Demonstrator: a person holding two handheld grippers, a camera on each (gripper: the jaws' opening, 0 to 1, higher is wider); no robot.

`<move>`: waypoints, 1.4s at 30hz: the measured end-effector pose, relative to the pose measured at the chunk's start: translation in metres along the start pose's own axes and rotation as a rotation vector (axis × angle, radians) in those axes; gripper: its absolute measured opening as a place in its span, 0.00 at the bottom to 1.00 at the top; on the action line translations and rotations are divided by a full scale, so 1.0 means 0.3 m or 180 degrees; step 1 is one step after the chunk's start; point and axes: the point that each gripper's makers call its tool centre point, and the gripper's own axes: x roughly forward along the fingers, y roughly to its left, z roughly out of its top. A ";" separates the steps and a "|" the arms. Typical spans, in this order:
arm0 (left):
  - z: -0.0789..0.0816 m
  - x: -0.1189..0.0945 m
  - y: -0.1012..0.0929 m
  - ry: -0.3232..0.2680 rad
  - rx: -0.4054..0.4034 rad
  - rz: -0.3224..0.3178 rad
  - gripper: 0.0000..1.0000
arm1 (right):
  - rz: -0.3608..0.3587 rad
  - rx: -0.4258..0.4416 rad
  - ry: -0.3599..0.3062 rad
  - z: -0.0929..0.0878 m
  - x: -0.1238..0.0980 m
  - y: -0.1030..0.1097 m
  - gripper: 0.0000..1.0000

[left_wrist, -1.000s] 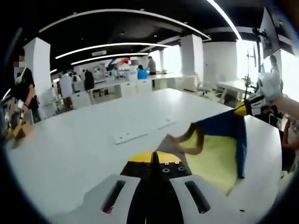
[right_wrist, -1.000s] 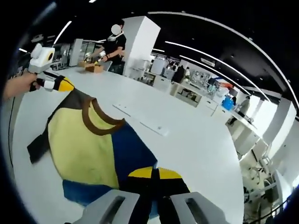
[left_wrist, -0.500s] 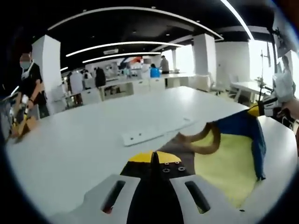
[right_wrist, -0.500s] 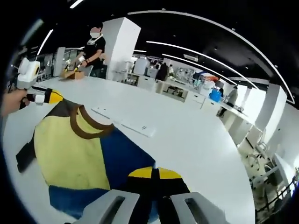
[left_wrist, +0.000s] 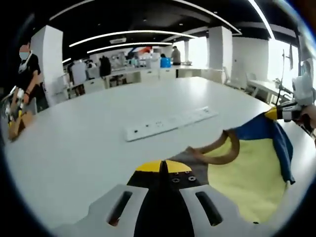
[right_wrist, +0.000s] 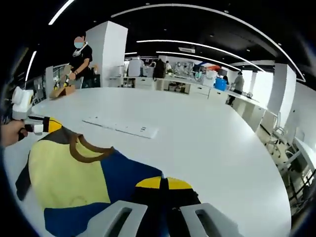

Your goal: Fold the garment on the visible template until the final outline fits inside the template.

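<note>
**Shirt held at two corners over the white table**

In the left gripper view, the left gripper (left_wrist: 162,170) at bottom centre has its jaws closed on the grey shoulder of the shirt (left_wrist: 247,173), which spreads yellow and blue toward the lower right. The right gripper (left_wrist: 284,113) pinches the blue edge at the right of the frame. In the right gripper view, the shirt (right_wrist: 74,173) lies lower left on the table (right_wrist: 207,148), with a power strip (right_wrist: 121,127) beyond it. A person (right_wrist: 79,54) stands upper left.
</note>
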 end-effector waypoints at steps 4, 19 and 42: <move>-0.041 0.015 0.023 0.0179 0.0256 0.0089 0.00 | 0.0042 -0.0033 0.0093 -0.020 0.024 0.004 0.00; -0.006 -0.047 0.066 0.0075 0.0229 0.0172 0.02 | 0.0127 0.0128 0.0204 -0.020 0.014 0.054 0.23; 0.057 -0.305 -0.076 -0.0279 0.0228 -0.0274 0.82 | 0.1198 -0.0093 0.0115 0.039 -0.245 0.335 0.85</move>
